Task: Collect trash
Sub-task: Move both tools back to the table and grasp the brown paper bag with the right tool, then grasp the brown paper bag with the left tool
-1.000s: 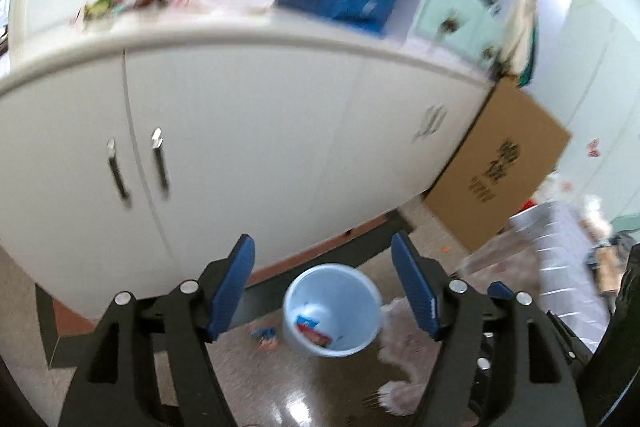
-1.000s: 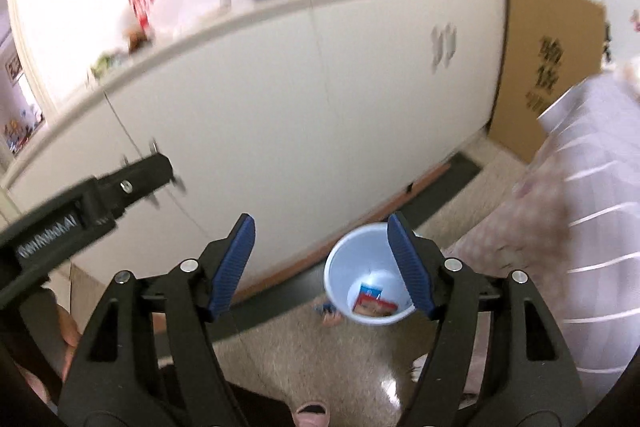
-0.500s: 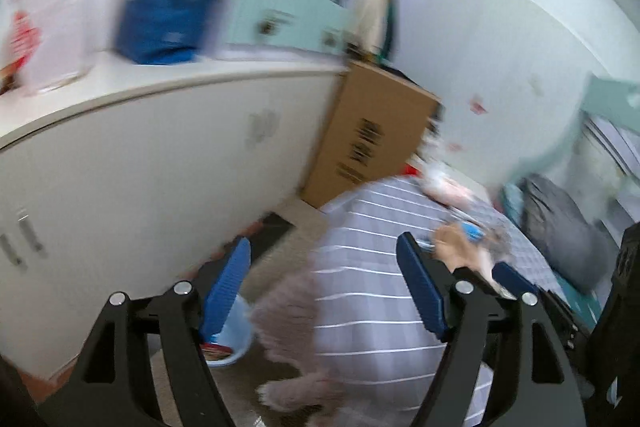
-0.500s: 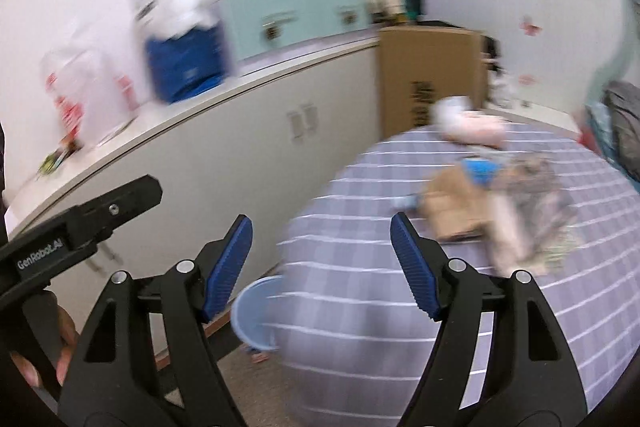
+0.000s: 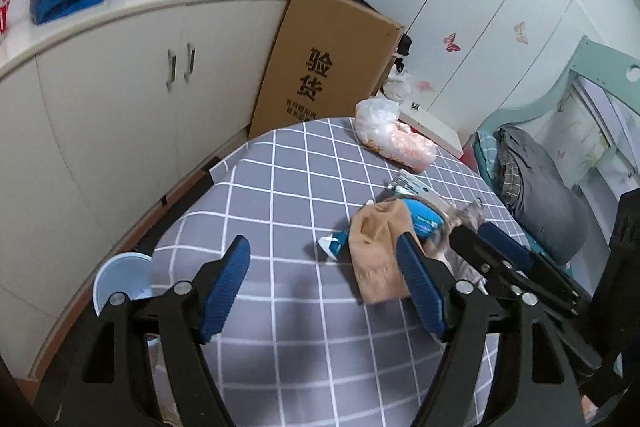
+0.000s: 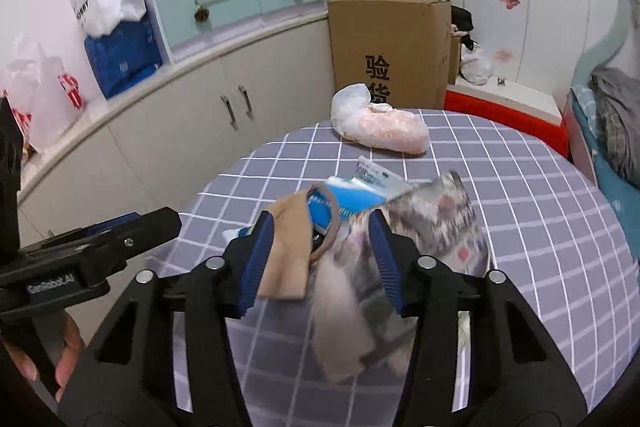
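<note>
A trash pile lies on the grey checked cover [image 5: 280, 187]: a tan cloth piece [image 5: 376, 251], a blue packet [image 5: 422, 219] and a small teal wrapper [image 5: 332, 245]. My left gripper [image 5: 322, 247] hangs open above the cover, just left of the pile, with nothing between its fingers. My right gripper [image 6: 320, 227] is over the pile and its jaws are closing. A blurred patterned wrapper [image 6: 432, 223] and a pale strip [image 6: 340, 307] sit between them, with the tan cloth piece [image 6: 288, 251] at the left pad. No firm pinch shows. The light-blue bin [image 5: 116, 279] stands on the floor at lower left.
A clear bag of pink stuff [image 5: 392, 135] lies at the cover's far edge. Behind it stand a tall cardboard box [image 5: 332, 67] and white cabinets [image 5: 120, 107]. Grey bedding [image 5: 536, 195] lies to the right. A hand [image 6: 40, 359] holds the left gripper.
Both grippers swung away from the bin by the cabinet and now hang over the checked cover at the trash pile. The right jaws have narrowed around the wrappers.
</note>
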The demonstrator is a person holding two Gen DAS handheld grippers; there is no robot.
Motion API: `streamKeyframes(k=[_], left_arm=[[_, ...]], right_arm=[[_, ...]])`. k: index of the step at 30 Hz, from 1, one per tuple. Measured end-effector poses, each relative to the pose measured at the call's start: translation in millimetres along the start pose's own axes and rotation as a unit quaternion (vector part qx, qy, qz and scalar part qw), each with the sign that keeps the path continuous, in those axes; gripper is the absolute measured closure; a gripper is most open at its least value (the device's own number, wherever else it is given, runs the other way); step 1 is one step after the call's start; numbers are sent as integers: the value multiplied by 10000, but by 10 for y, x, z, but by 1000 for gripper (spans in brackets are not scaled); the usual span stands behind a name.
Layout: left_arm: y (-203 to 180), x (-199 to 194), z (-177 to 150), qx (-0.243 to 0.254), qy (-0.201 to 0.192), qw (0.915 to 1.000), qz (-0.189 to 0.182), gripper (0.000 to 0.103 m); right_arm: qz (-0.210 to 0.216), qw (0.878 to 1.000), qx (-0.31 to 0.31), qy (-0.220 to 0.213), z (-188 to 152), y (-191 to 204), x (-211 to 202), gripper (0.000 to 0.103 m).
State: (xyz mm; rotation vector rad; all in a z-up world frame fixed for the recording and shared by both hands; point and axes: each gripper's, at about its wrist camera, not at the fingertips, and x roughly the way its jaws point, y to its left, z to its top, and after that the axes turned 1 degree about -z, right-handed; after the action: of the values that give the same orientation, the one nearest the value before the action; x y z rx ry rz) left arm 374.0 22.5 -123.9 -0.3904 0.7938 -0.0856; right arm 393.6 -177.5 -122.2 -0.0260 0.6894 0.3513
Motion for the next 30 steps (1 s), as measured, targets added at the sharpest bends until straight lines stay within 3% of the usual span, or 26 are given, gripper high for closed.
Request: streamKeyframes(k=[4, 7, 9, 11, 17, 24, 30], left_arm=[[58, 173, 76, -45, 89, 9999, -56, 29], [91, 321, 87, -69, 168, 9998, -83, 29], [103, 416, 85, -105, 253, 9995, -165, 29], [89, 526, 94, -152, 321, 9989, -302, 29], [34, 706, 98, -214, 367, 9967, -687, 29], [-70, 756, 97, -70, 286, 9973, -677, 29], [-129, 734, 170, 17, 251, 9952, -942, 29]], right_arm=[[-205, 9993, -287, 91, 52, 60, 225, 59], [-251, 9982, -475, 255, 59, 89, 378, 75], [-290, 9979, -548, 190, 49, 86, 387, 92], [-214, 9985, -488, 105, 43, 64, 351, 96], [-137, 9994, -259, -182, 30, -51, 199, 97], [-21, 9994, -32, -336, 35, -153, 118, 97], [118, 9991, 103, -382, 42, -205, 94, 97]])
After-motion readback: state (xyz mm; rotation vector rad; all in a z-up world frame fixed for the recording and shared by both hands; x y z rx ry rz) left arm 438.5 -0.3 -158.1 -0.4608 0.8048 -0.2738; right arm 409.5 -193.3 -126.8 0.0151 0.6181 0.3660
